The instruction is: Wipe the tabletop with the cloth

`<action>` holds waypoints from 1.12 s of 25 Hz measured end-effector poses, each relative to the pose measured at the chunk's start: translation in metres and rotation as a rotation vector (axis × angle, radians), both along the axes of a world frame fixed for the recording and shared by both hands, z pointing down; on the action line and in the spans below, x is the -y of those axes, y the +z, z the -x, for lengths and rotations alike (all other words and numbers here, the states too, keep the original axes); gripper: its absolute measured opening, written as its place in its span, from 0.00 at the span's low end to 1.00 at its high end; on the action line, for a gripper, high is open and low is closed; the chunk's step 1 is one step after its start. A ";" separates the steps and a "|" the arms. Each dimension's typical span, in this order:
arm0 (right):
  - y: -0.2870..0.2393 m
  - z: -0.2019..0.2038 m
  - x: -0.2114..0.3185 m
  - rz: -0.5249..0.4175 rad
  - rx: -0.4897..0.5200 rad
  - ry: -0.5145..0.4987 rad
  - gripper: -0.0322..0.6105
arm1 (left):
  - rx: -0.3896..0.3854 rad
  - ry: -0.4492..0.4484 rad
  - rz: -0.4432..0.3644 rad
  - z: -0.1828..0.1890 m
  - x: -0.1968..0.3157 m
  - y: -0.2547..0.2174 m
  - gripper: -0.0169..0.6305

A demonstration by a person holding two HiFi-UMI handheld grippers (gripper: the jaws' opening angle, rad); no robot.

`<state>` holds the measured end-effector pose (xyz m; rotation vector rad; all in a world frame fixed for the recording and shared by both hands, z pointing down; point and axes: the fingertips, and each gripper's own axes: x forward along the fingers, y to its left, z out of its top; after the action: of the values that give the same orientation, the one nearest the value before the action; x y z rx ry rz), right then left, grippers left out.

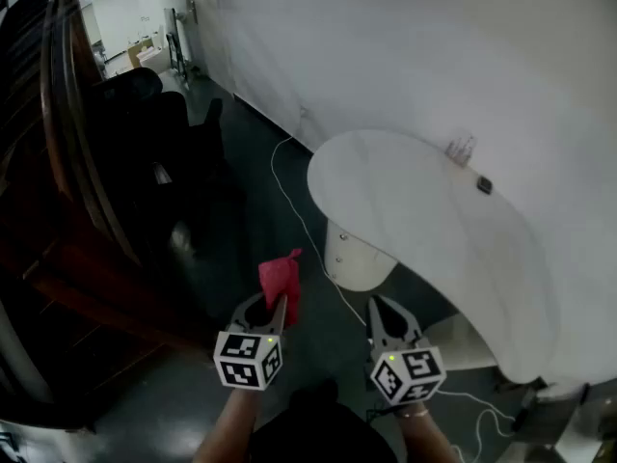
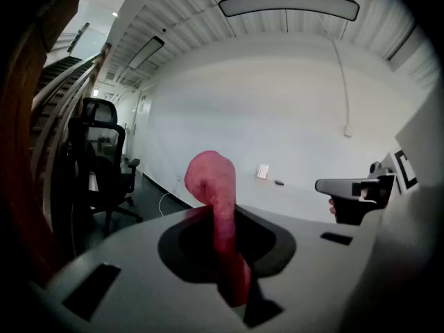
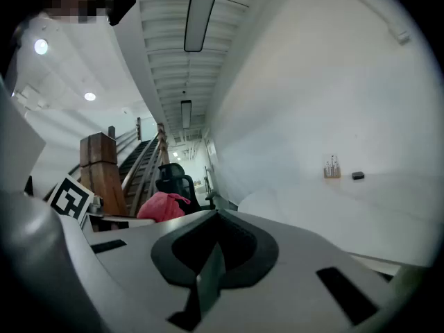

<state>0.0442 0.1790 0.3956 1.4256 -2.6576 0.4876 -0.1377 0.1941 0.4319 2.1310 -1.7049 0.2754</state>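
Currently the cloth (image 1: 281, 280) is off the surface (image 1: 434, 239), pinched in the left gripper (image 1: 273, 303) and carried in the air over the dark floor, well apart from the white round top. In the left gripper view the jaws are closed on a narrow fold of it. A red strip runs down between them and a rounded bunch (image 2: 210, 177) stands up above the tips.

Right gripper (image 1: 382, 307): jaws together, nothing between them, held beside the left one and nearer the surface.

Handling, judged from how it looks:
- Soft, light and limp. The free part slumps and folds over itself, so it should drape and flatten readily once pressed down.
- No fragility concern. The risk is slip, since a thin fold in a pinch may creep out under drag.
- The present hold is near an edge or corner, which leaves most of the fabric loose. That suits laying it out, less so scrubbing.
- A better hold for wiping is probably a thicker gather near the middle, with the wad trapped under the jaws.

On the far side of the surface a small dark object (image 1: 484, 185) and a small stand (image 1: 461, 149) sit near the wall — the wipe must keep clear of them.
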 end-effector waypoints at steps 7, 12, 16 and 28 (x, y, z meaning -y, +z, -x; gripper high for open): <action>-0.008 -0.002 0.018 -0.044 -0.013 -0.010 0.05 | 0.003 -0.005 -0.029 -0.007 0.017 -0.004 0.11; -0.009 -0.015 0.028 -0.039 0.004 0.028 0.05 | -0.003 -0.009 -0.032 -0.010 0.026 -0.006 0.11; -0.009 -0.025 0.037 -0.042 0.002 0.038 0.05 | -0.006 -0.021 -0.039 -0.014 0.033 -0.007 0.11; -0.004 -0.038 0.087 -0.040 -0.002 0.103 0.05 | 0.022 -0.012 -0.031 -0.011 0.090 -0.003 0.11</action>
<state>0.0820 0.0924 0.3912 1.5791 -2.6165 0.4433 -0.1270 0.1037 0.4290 2.1467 -1.7444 0.2713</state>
